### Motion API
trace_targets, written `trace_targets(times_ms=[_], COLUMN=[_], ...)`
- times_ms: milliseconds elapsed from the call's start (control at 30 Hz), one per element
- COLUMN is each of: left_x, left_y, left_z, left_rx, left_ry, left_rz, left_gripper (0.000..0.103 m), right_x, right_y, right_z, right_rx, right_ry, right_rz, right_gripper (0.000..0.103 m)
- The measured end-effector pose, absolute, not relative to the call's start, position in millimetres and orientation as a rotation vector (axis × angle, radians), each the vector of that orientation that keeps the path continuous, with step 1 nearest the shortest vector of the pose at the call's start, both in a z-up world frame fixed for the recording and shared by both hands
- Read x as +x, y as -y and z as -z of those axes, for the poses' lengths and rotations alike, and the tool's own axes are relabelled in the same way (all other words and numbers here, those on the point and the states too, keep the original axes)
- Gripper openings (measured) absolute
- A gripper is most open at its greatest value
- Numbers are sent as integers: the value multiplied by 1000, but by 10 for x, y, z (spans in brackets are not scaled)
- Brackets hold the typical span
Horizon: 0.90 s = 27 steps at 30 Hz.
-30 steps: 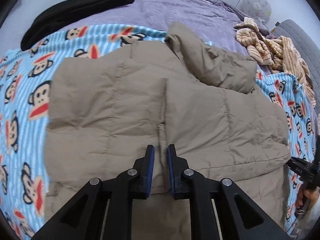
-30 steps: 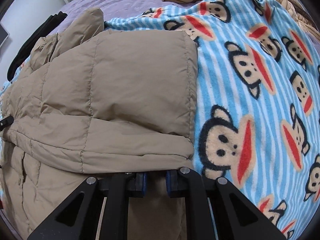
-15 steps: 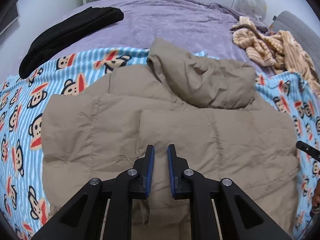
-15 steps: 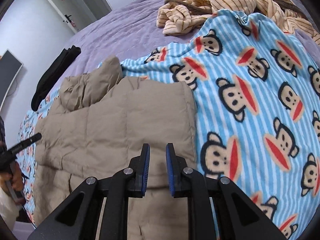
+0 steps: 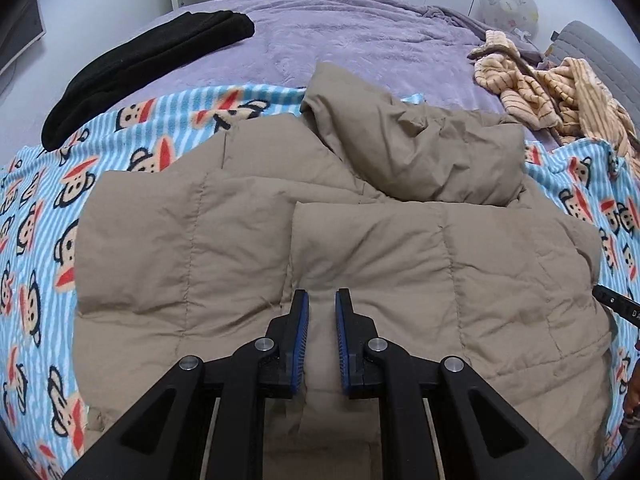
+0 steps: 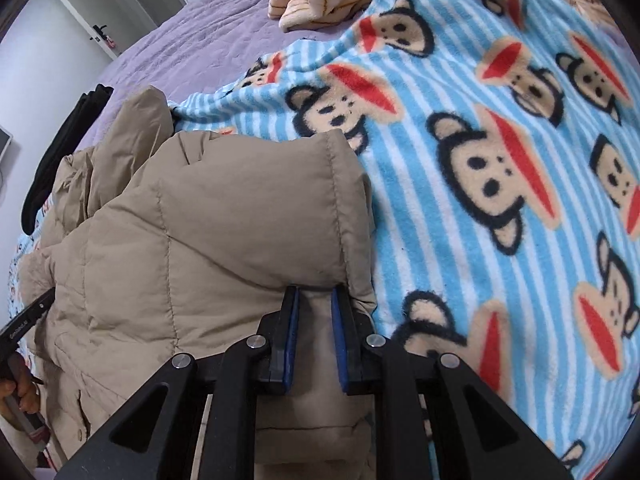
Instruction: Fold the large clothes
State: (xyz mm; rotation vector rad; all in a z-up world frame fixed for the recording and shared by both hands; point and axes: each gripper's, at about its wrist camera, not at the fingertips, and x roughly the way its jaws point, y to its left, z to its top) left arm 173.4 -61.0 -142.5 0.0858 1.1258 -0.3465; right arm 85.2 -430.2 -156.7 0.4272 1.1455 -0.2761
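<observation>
- Lying across a blue-striped monkey-print fleece blanket (image 5: 36,236), a tan quilted down jacket (image 5: 400,264) has both sleeves folded in over its body, and its hood (image 5: 416,152) is bunched at the far end.
- Left gripper (image 5: 321,298) hovers over the middle of the jacket, its 2 blue-padded jaws set a narrow gap apart with nothing between them; jacket fabric shows through the gap.
- Right gripper (image 6: 314,294) sits low at the jacket's right edge, its jaws likewise a little apart; the tips reach the hem of the folded sleeve panel (image 6: 248,208), and the puffy fabric overhangs them (whether they actually pinch cloth cannot be told from this view).
- Right wrist view shows the jacket (image 6: 168,264) ending just beside the blanket (image 6: 500,160), which spreads to the right.
- Seen in the left wrist view, the other gripper's black tip (image 5: 616,306) pokes in at the jacket's right side; in the right wrist view the left tool's tip (image 6: 28,316) and the hand (image 6: 18,390) holding it appear at the left edge.
- Beyond the blanket lies a purple bedspread (image 5: 352,40) with a black garment (image 5: 144,68) on its left and a striped beige garment (image 5: 560,92) crumpled on its right.
</observation>
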Motion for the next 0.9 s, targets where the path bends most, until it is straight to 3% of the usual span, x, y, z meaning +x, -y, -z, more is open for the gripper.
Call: trace_targets(times_ms=[233, 467, 600, 900], left_x=[1428, 1402, 1316, 1119], left_y=[490, 433, 413, 370], left_z=[1477, 1391, 1301, 1247], left_rx=[156, 127, 145, 134], left_ry=[-1174, -1211, -1221, -1260], left_rz=[359, 318, 317, 317], left_gripper=[15, 15, 15, 15], right_x=[460, 198, -7, -252], right_y=[3976, 4056, 4113, 4009], right_z=[1289, 1269, 1155, 1154], right_rx=[276, 338, 436, 517], right_ry=[-1116, -1161, -1153, -1185], right_rz=[280, 353, 379, 359], right_gripper=[20, 22, 34, 46])
